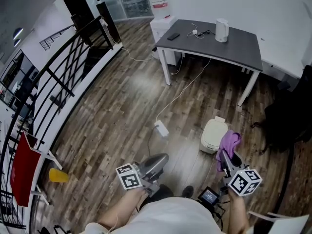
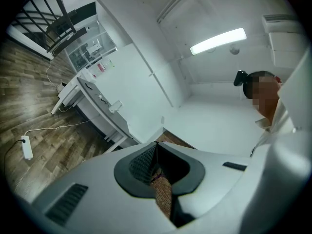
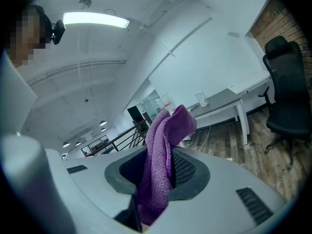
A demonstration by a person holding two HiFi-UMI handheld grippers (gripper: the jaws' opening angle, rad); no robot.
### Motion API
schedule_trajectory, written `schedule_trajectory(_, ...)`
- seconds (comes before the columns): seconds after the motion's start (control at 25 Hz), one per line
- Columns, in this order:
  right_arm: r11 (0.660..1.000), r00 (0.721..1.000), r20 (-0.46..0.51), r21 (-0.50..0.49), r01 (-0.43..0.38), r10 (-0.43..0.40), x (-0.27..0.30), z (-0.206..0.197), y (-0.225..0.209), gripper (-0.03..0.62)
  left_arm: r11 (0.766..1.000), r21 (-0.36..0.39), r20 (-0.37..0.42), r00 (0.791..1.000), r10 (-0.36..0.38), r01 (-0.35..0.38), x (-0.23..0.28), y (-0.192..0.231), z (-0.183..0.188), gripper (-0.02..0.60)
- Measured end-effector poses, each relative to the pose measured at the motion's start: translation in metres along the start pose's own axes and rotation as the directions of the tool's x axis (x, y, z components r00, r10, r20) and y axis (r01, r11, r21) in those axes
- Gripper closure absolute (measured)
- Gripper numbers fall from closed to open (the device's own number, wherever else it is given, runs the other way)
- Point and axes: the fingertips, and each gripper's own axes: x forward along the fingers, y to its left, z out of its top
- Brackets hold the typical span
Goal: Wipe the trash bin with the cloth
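A: Closest in: left gripper [image 1: 162, 159], jaws together, nothing between them. Right gripper [image 1: 233, 161] is clamped on the purple cloth [image 1: 228, 143], and most of the fabric flops past the tips.
B: Bin?
A: Cream lidded trash bin [image 1: 213, 134] on the wood floor, just ahead of the right gripper. Cloth overlaps its right edge in head view, contact y/n can't tell. Bin isn't in either gripper view. Wipe prob not started.
B: Failure modes?
A: 1) Bin looks light and nothing braces it, so a push w/ the cloth could slide or tip it. Left gripper is free and could pin the lid. 2) Cloth is pinched on a narrow fold, so drag across the lid may pull it out. 3) Loose fabric bunches, and jaw plastic scrapes the bin instead.
B: Obstructions?
A: Power strip [image 1: 161, 128] + white cable [image 1: 183, 89] left of the bin, near but apart. Black office chair [image 1: 287, 118] near on the right, which limits swing that side. Desk [image 1: 214, 45] w/ kettle [image 1: 222, 30] and railing [image 1: 63, 67] are well apart.
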Motion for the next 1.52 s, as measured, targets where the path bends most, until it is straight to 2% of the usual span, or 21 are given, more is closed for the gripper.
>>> schedule_trajectory(0.2,0.998,0.998,-0.029,-0.026,0.054,-0.055,0.005,-0.004,-0.019,0.487,1.000,-0.016,-0.022,1.000,-0.004,0.003,0.015,0.016,0.001,0.572)
schedule_trajectory(0.36,0.995,0.995,-0.023,-0.020,0.101,-0.102,0.013,-0.004,-0.032,0.487,0.999,-0.035,-0.038,0.999,-0.034,0.032,0.034,0.041,0.010,0.572)
schedule_trajectory(0.68,0.970,0.969,-0.017,-0.003,0.245,-0.245,0.064,0.012,-0.055,0.487,0.994,-0.052,-0.109,0.988,-0.106,0.101,0.080,0.097,0.062,0.572)
schedule_trajectory(1.0,0.956,0.956,-0.010,-0.013,0.293,-0.293,0.137,0.038,-0.042,0.487,0.987,-0.058,-0.150,0.976,-0.157,0.150,0.108,0.150,0.118,0.572)
schedule_trajectory(1.24,0.929,0.928,-0.037,-0.020,0.370,-0.370,0.162,0.039,-0.051,0.487,0.983,-0.067,-0.191,0.965,-0.181,0.171,0.121,0.183,0.133,0.572)
schedule_trajectory(1.52,0.915,0.913,-0.059,-0.018,0.403,-0.404,0.165,0.040,-0.070,0.487,0.979,-0.098,-0.229,0.953,-0.198,0.179,0.147,0.198,0.123,0.572)
